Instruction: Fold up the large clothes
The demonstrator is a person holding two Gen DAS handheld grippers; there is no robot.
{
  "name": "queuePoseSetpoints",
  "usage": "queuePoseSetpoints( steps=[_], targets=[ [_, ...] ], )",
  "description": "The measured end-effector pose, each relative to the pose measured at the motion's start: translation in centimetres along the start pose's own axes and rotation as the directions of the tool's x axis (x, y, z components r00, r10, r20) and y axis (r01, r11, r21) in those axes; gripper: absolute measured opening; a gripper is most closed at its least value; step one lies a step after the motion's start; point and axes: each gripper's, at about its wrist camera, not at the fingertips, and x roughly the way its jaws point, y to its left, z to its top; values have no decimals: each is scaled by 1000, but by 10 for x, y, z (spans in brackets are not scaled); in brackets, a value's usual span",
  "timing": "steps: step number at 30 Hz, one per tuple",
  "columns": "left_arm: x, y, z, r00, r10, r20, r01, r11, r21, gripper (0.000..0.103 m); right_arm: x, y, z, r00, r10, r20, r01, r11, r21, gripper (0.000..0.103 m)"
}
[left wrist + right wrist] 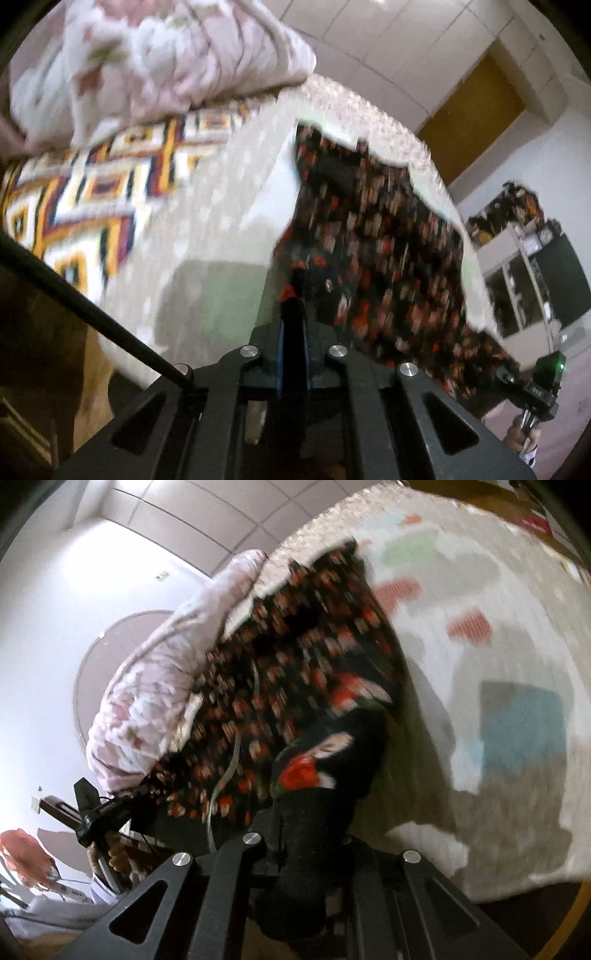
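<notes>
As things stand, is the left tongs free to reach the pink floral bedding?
Probably not: the left tongs are shut on the dark floral garment, as are the right tongs. The pink bedding lies beyond, across the patterned blanket.

The dark floral garment (pixel 369 229) is looking like thin, matt cloth. The bedspread (pixel 221 206) under it is showing a nubby woven texture, and the pink quilt (pixel 155 55) is appearing soft and puffy.
</notes>
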Motion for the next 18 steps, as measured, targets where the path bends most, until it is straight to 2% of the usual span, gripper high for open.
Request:
queuePoseSetpoints(
  steps=[4, 9, 11, 14, 18],
  targets=[
    [15, -24, 63, 998, 11, 61, -11, 1000, 4, 7, 6, 26, 63, 997, 7, 73, -4, 999, -37, 9],
    [64, -51, 145, 997, 42, 71, -39, 999, -34, 8, 36, 35, 160, 990, -38, 137, 39, 999, -4, 9],
    [93, -58, 175, 996, 61, 68, -58, 997, -57, 8, 56, 27, 198, 985, -74, 157, 69, 997, 39, 9],
    [140, -65, 213, 994, 101, 48, -97, 992, -76, 8, 86, 10, 238, 981, -114, 159, 98, 990, 104, 9],
    [206, -67, 233, 988, 154, -24, -155, 985, -81, 9, 136, -22, 274, 975, -198, 101, 178, 969, 173, 10]
  ],
)
